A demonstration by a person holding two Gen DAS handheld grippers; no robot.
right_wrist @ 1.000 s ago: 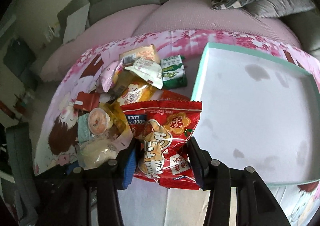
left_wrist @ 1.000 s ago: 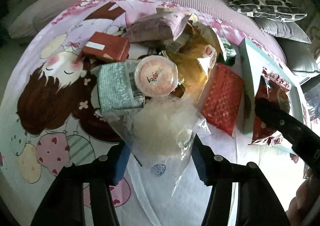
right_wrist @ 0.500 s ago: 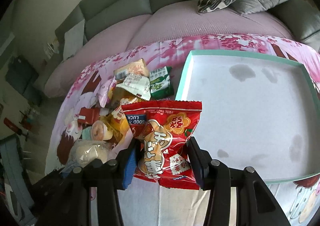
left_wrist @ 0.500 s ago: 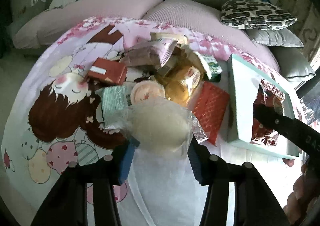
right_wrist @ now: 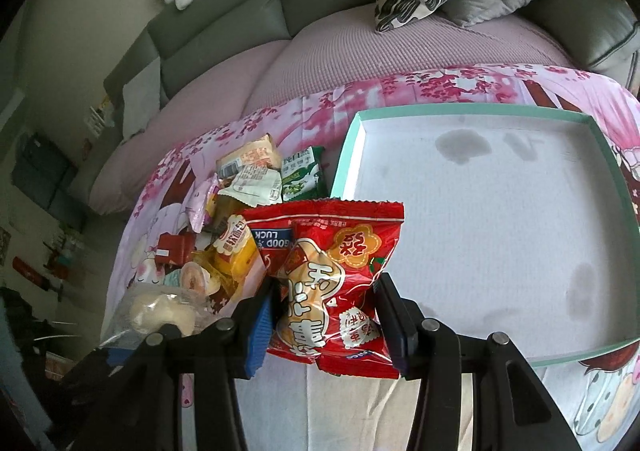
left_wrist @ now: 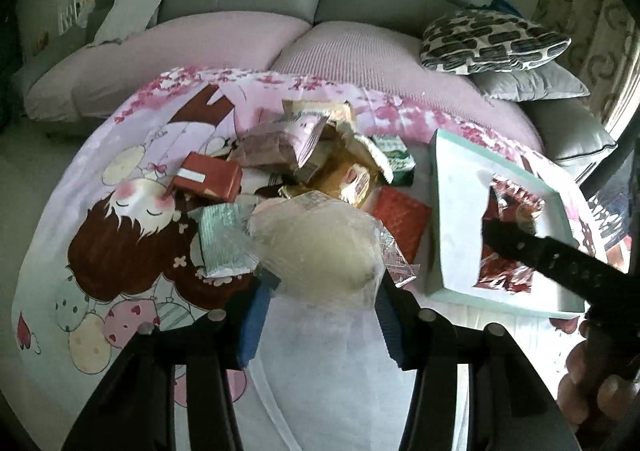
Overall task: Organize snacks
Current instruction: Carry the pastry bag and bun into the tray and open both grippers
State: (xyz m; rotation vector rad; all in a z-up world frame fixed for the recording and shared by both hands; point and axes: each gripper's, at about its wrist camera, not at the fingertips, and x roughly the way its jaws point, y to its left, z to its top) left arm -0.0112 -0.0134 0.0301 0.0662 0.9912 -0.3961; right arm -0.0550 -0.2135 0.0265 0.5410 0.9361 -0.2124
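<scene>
Printed cloth (left_wrist: 120,179), crinkly clear bun bag (left_wrist: 320,247), glossy red packet (right_wrist: 336,283).

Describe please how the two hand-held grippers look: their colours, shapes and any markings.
Both the left gripper and the right gripper have black frames with two angular fingers, round silver bolt heads and ribbed blue pads. In the left wrist view, the right gripper's black side bears faint embossed lettering. No cables or sleeves show.

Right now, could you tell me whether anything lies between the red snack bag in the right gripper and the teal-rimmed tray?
Nothing visible does. The red foil snack bag hangs at the shallow teal-rimmed tray, whose white floor looks bare.
</scene>
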